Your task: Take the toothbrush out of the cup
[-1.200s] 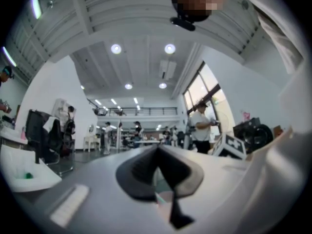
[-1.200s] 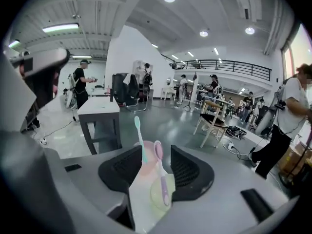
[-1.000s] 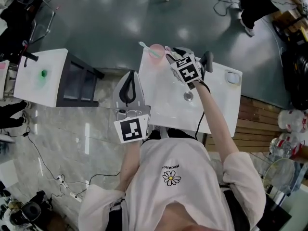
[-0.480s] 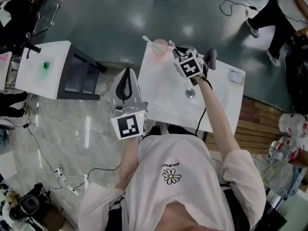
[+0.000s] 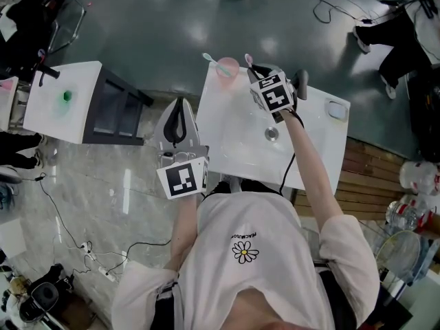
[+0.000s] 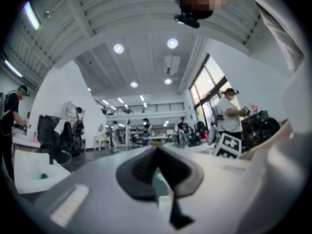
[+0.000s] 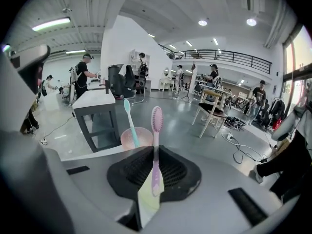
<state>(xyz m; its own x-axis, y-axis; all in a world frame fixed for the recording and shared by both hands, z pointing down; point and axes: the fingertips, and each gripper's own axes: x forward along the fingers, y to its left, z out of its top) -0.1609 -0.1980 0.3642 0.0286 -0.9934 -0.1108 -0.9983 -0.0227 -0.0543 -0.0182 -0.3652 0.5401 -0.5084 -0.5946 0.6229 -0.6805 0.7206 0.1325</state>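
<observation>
My right claw (image 7: pixel 155 155) has just been closing and now pinches the pink toothbrush (image 7: pixel 156 123) upright, just beside the pink cup (image 7: pixel 143 136).

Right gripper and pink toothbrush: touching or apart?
Touching. The right gripper view shows the right gripper, whose jaws have just been closing, pinching the pink toothbrush by its handle.

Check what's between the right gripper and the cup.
Only the pink toothbrush, upright between the right gripper's jaws, which have just been closing on it; the right gripper view shows it.
</observation>
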